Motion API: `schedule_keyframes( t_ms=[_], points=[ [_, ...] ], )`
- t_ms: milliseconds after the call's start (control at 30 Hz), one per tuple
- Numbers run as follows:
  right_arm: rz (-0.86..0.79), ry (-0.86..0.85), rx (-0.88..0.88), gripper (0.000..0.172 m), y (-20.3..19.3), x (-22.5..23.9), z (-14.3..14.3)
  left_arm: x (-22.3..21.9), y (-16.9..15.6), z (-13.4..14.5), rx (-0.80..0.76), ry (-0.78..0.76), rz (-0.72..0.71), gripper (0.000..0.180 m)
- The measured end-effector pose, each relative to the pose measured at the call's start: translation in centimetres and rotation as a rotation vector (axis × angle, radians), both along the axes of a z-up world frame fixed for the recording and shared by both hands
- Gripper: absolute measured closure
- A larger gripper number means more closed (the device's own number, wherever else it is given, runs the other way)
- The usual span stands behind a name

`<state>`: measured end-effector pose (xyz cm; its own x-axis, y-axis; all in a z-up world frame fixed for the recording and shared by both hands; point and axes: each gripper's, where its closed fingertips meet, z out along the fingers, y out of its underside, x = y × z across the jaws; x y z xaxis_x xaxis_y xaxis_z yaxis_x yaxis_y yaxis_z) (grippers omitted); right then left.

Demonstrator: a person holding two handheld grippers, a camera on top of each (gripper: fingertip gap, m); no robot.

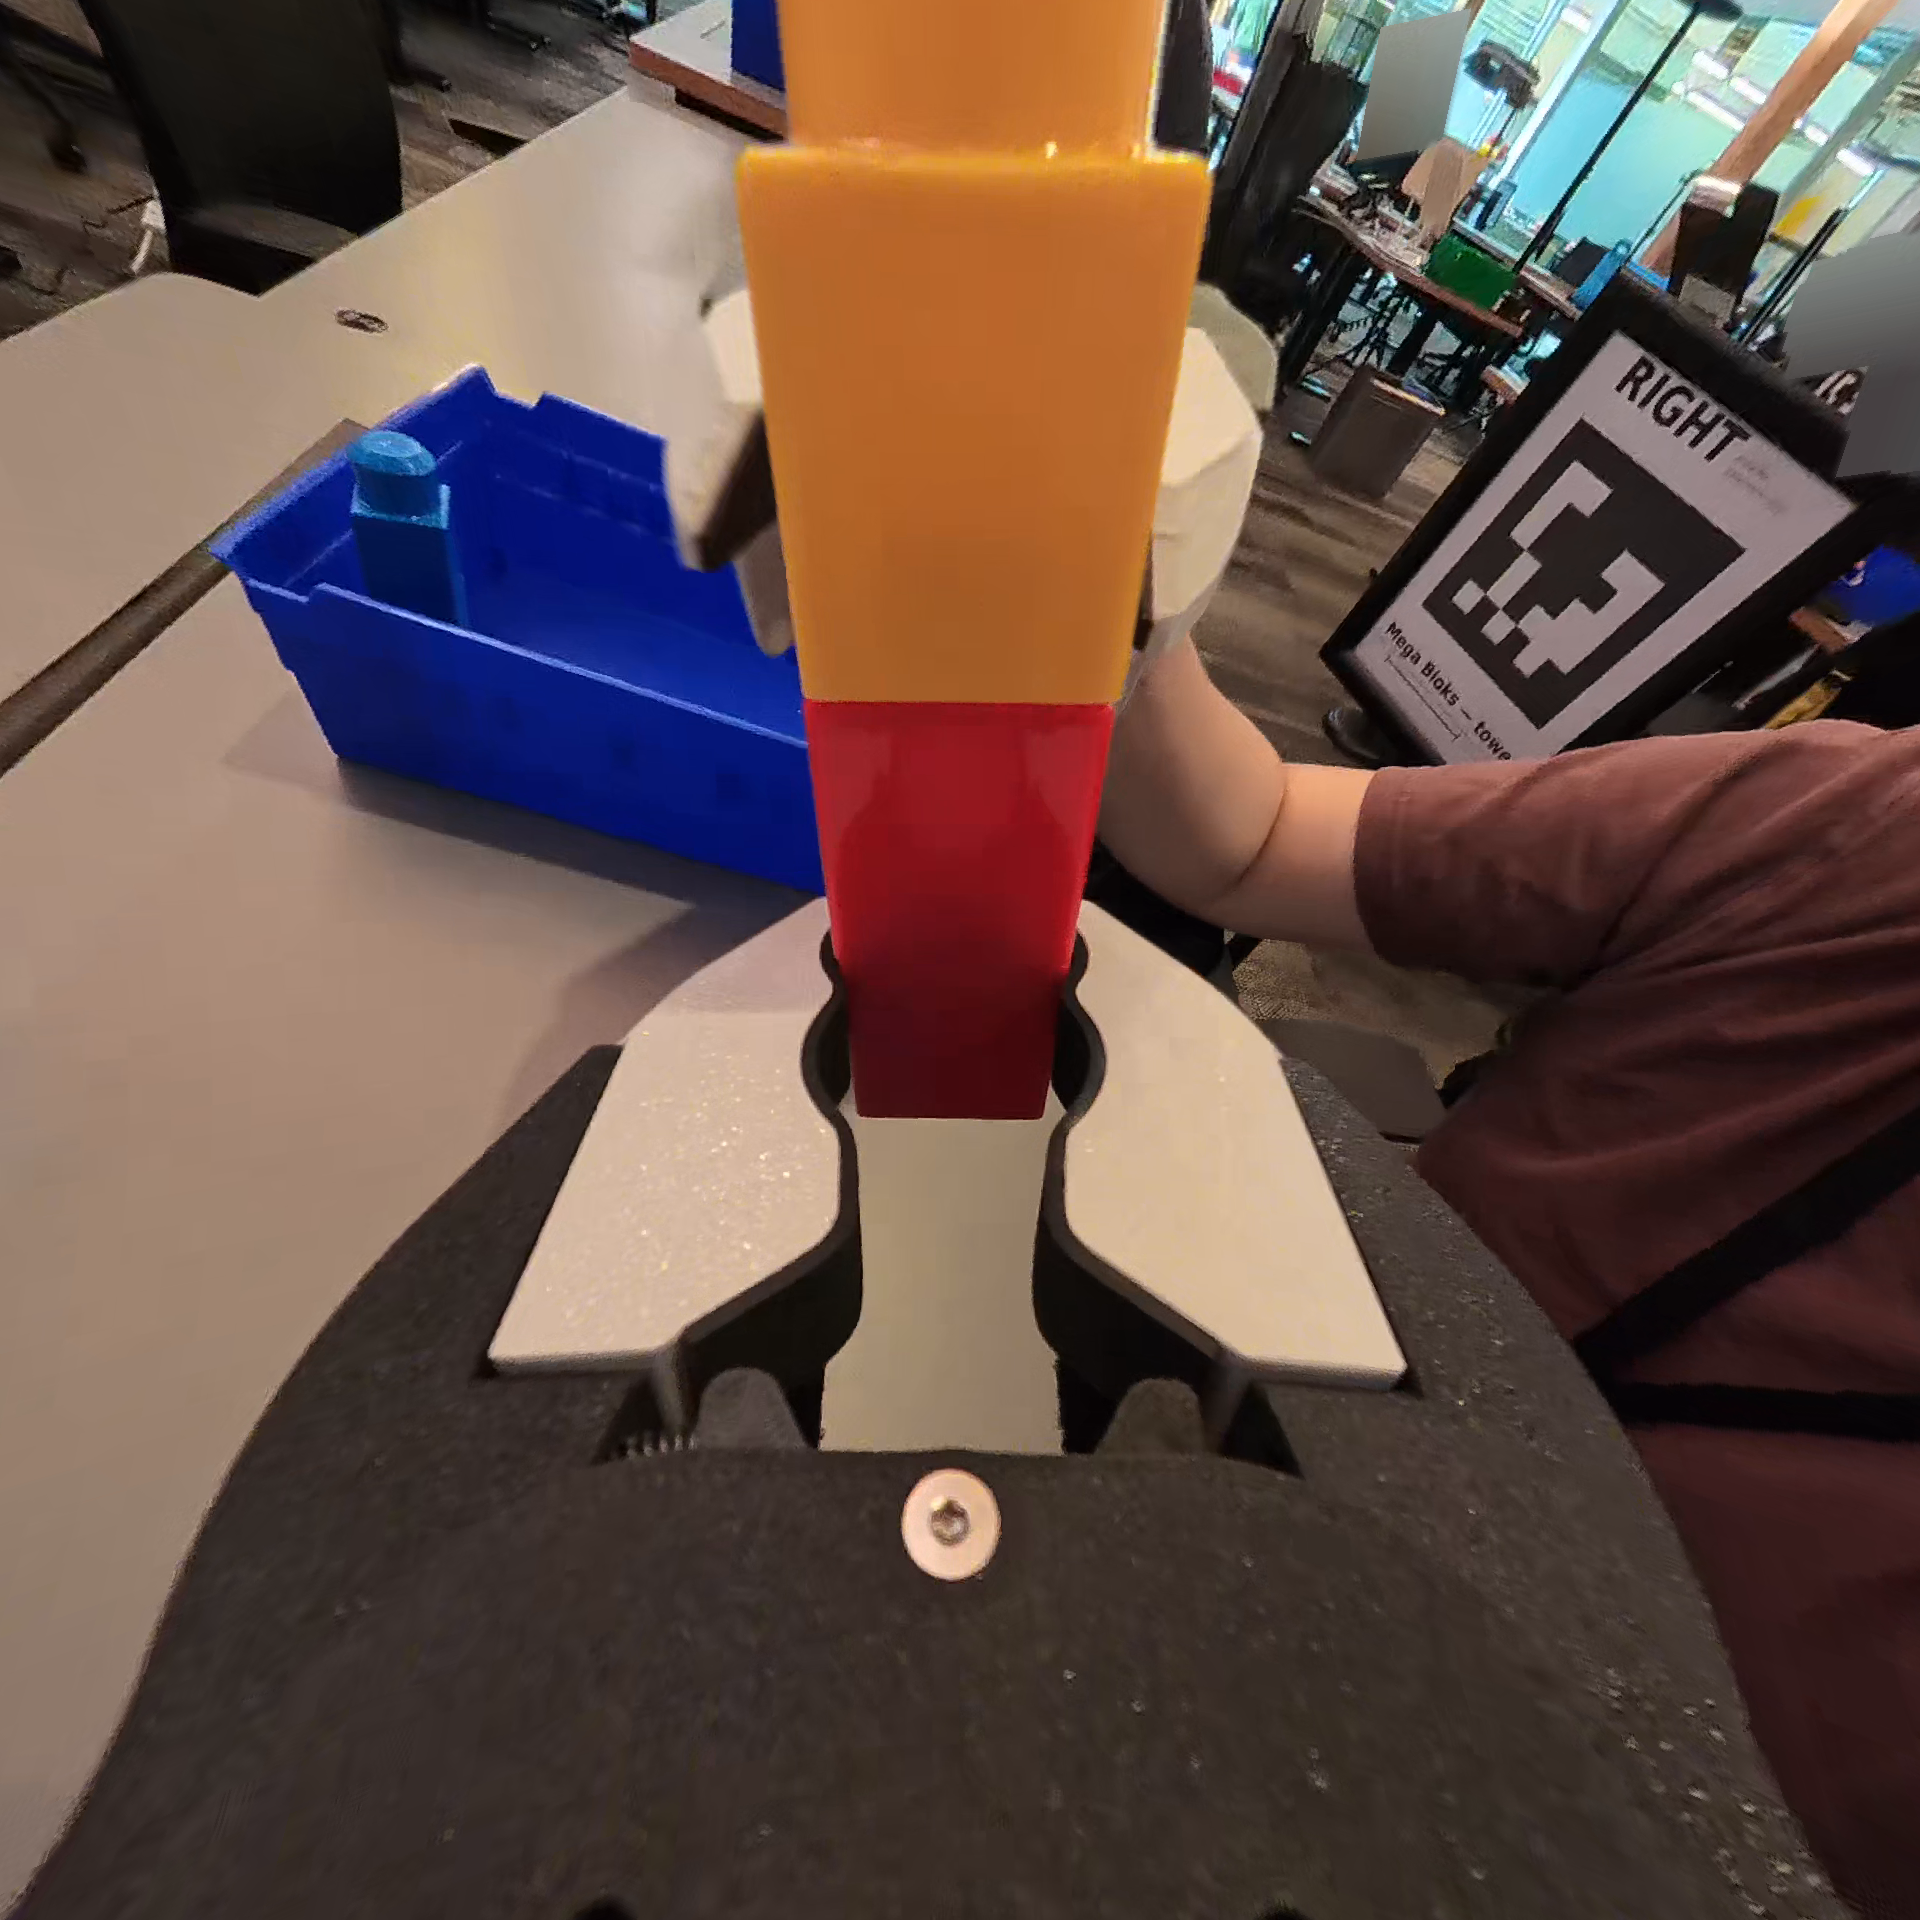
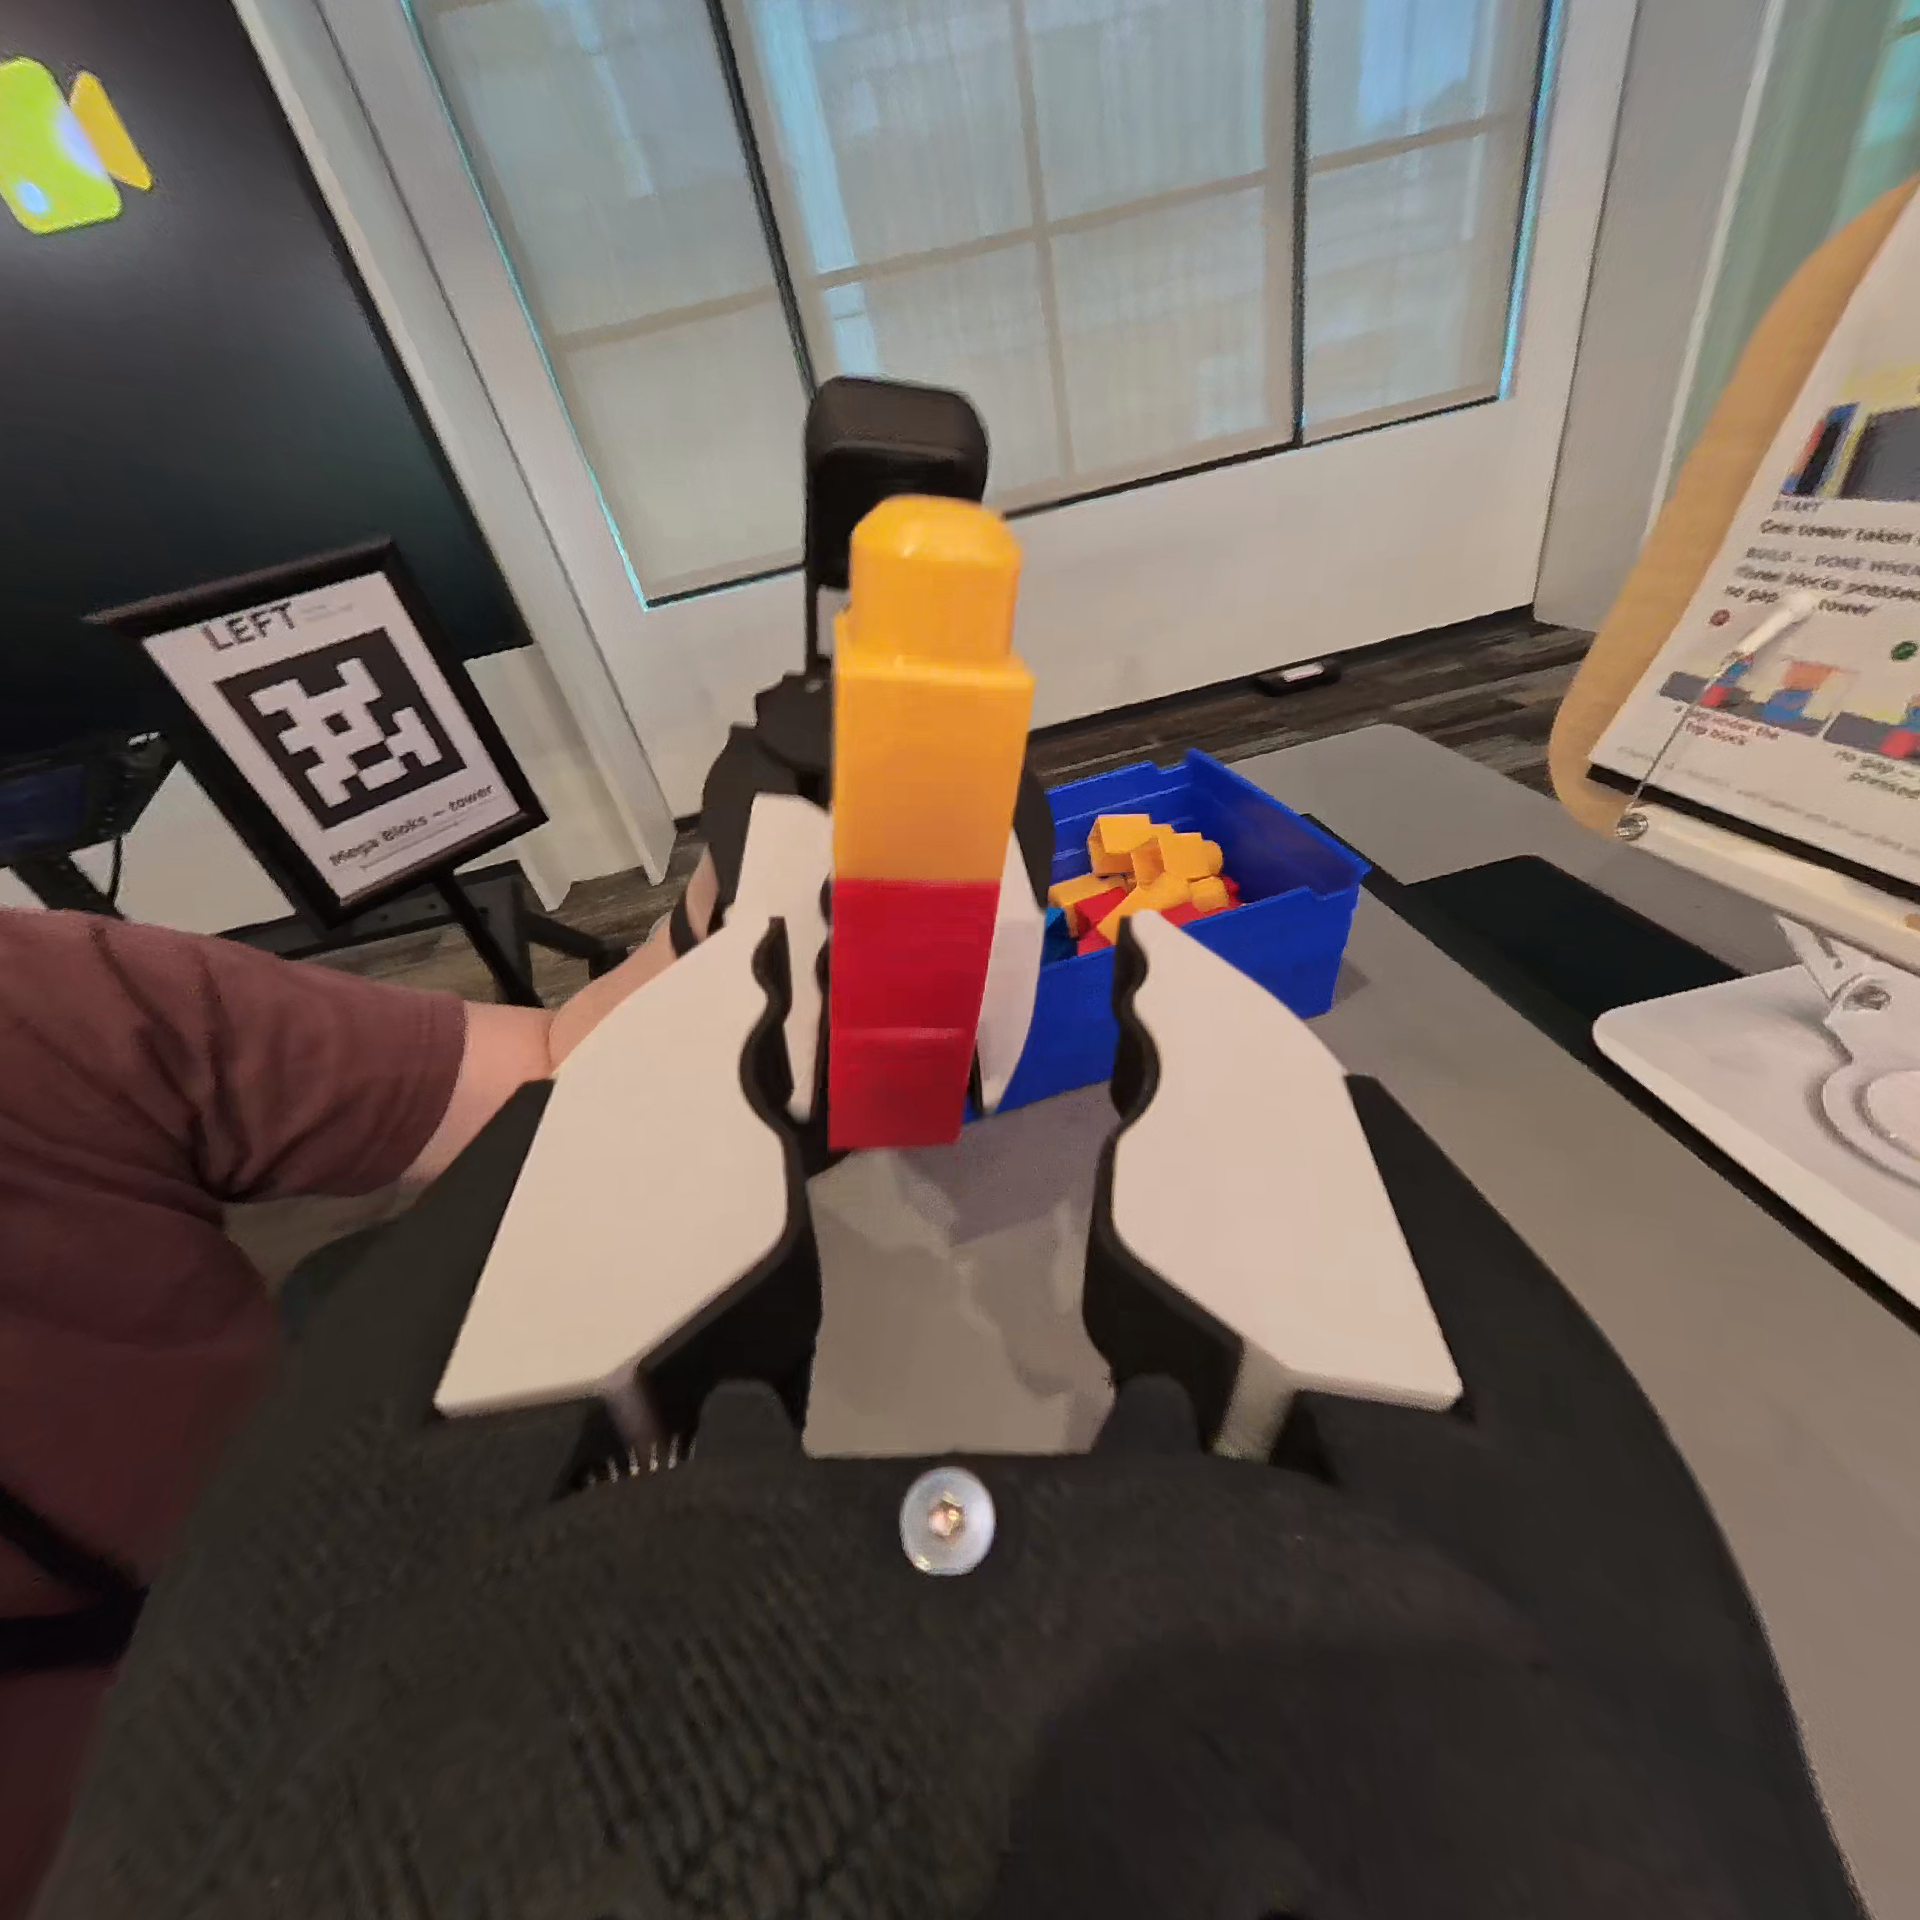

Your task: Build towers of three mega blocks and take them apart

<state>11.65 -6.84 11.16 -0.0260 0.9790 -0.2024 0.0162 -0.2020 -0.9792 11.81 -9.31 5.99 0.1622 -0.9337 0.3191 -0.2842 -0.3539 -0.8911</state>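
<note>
The left gripper [image 1: 954,1023] has its fingers clamped on the red block [image 1: 956,883] at the tower's base, the orange block [image 1: 966,416] stacked above; the right gripper [image 2: 951,997] stands with fingers apart around that tower, beside the blue bin [image 2: 1226,935] on the tabletop [image 1: 208,1039]
</note>
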Motion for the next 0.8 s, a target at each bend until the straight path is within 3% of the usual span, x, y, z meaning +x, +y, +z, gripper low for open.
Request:
schedule_keyframes(
  t_ms=[200,233,267,300,433,500,600,667,700,800],
  points=[
    [0.061,-0.179,0.011,0.111,-1.2,-1.8,-3.4,-0.1,-0.4,-1.0,0.046,0.088,-0.009,0.145],
    [0.097,-0.205,0.015,0.116,-1.7,-1.9,-4.0,0.1,-0.5,-1.3,0.040,0.100,-0.019,0.145],
    [0.119,-0.236,0.013,0.136,-2.0,-1.9,-4.4,0.0,-0.3,-1.8,0.045,0.132,-0.011,0.145],
    [0.103,-0.260,0.013,0.137,-1.8,-1.9,-4.7,-0.1,0.0,-2.1,0.053,0.148,0.006,0.145],
    [-0.029,-0.176,0.108,0.137,0.1,0.7,-1.5,-0.5,0.5,-0.2,0.060,0.056,0.060,0.126],
    [-0.199,-0.132,0.195,0.137,2.4,4.9,1.3,-1.2,0.7,0.9,0.082,0.014,0.088,0.124],
    [-0.736,-0.211,0.292,0.137,10.0,15.4,2.1,-2.2,1.1,1.8,0.101,-0.007,0.128,0.124],
    [-1.031,-0.312,0.213,0.137,14.7,22.4,-0.8,-2.6,1.3,2.1,0.111,-0.022,0.141,0.124],
    [-1.101,-0.350,0.138,0.137,16.5,24.5,-3.1,-2.7,1.4,2.2,0.113,-0.022,0.147,0.125],
    [-1.154,-0.439,-0.105,0.137,20.1,26.9,-10.8,-3.0,1.8,2.0,0.118,-0.004,0.170,0.125]
  ],
)
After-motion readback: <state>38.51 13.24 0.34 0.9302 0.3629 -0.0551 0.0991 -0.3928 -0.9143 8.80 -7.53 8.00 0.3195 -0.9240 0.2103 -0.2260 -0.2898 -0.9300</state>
